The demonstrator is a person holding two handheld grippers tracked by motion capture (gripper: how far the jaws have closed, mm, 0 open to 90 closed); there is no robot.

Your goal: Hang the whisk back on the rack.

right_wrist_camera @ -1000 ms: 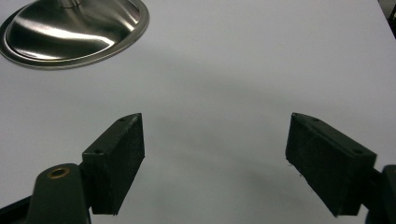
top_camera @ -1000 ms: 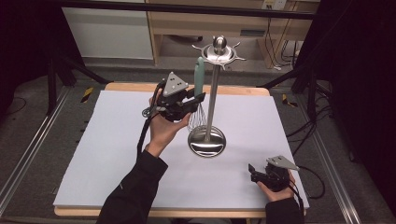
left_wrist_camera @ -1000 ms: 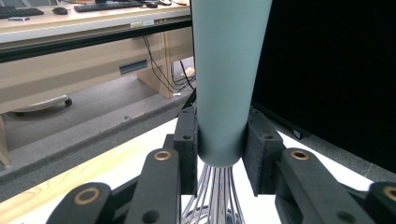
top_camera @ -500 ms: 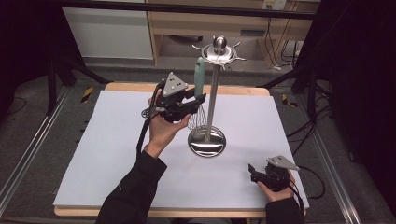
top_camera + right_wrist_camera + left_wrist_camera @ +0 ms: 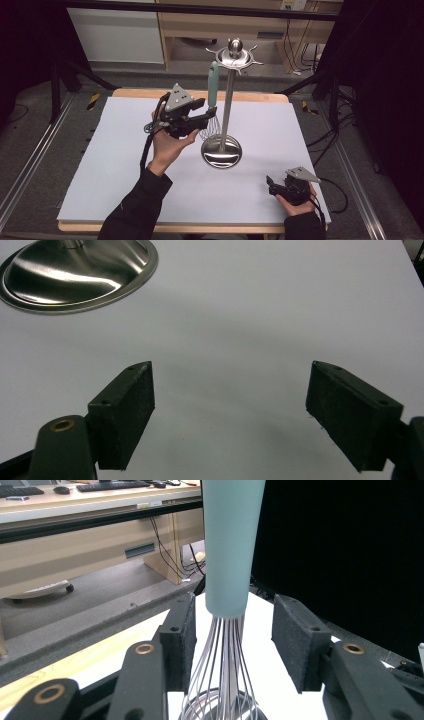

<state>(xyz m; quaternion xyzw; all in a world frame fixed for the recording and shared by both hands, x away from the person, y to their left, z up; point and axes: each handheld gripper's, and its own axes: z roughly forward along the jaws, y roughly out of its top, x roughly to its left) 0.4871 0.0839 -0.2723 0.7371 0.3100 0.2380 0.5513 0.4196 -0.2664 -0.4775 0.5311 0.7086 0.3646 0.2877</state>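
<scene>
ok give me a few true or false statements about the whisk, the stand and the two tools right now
1. The wire whisk with the pale green handle hangs from the steel utensil stand with the round base. True.
2. The left tool clamps the whisk tight. False: its jaws have just been opening, and the pads stand clear of the wires between them.
3. The right tool holds a spoon. False: its jaws are open, with nothing between them, above the white table sheet.
4. The right tool sits near the table's front right corner, apart from the stand. True.
</scene>
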